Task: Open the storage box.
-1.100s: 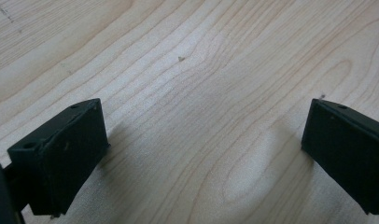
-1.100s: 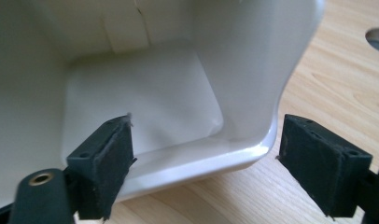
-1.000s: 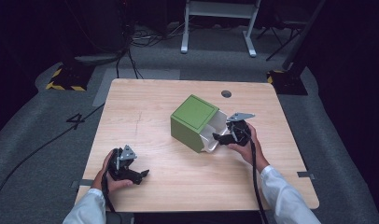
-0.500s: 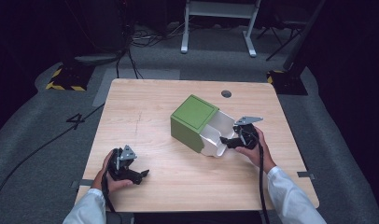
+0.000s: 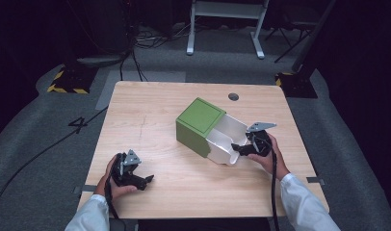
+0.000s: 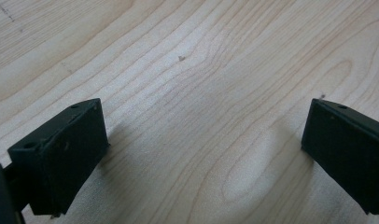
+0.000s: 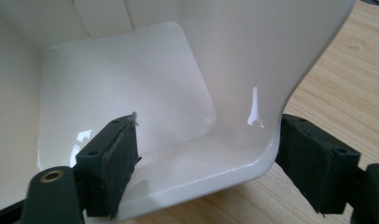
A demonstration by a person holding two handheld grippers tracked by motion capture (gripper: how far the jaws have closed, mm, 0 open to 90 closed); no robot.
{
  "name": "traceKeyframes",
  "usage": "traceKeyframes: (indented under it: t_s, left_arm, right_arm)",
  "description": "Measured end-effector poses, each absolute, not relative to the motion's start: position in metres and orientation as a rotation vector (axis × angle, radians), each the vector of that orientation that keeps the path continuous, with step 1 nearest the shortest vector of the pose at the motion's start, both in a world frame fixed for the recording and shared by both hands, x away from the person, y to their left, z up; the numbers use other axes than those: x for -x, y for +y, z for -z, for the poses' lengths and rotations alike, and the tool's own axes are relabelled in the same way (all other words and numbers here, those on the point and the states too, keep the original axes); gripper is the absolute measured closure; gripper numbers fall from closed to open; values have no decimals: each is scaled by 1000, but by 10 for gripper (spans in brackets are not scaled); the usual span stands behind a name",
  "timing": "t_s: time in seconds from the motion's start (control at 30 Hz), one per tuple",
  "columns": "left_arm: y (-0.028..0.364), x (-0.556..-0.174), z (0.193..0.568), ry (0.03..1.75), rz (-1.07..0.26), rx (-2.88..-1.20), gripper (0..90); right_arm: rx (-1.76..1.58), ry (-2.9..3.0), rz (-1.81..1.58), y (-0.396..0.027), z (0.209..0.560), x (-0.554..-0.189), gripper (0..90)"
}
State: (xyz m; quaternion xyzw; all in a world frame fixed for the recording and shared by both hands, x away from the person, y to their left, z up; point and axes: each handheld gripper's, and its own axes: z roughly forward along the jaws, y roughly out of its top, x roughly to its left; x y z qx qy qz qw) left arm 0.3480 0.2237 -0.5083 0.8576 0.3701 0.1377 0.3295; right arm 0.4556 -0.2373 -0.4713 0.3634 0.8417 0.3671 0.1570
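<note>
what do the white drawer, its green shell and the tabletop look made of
White drawer: probably glossy moulded plastic, given its bright highlights and rounded corners. Green shell: matte, flat and sharp-edged, possibly painted board or plastic; the high view leaves it open. Tabletop: pale wood or wood-look laminate with clear grain lines and a dull sheen.

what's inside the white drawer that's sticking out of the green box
The exposed part of the white drawer looks bare: just its glossy floor and walls, with one jaw of the right hand-held gripper inside its front wall. The portion inside the green box is covered, so unknown.
</note>
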Motion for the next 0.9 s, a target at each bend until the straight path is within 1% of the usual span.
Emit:
traceKeyframes:
  t_s: [0.07,0.13,0.53,0.9]
  left_arm:
    - [224,-348,508,967,-360,-2245,5]
    - [224,-348,508,968,-360,-2244,5]
    - [224,-348,508,968,-362,-2243,5]
    - [224,-348,508,971,-362,-2243,5]
  right_arm:
    - [-1046,2414,-1064,-240,472,-454,274]
    - [-1041,2417,-1056,-241,472,-452,291]
    - [-1047,2415,-1043,-247,471,-448,298]
    - [-1050,2426,-1024,-255,477,-443,279]
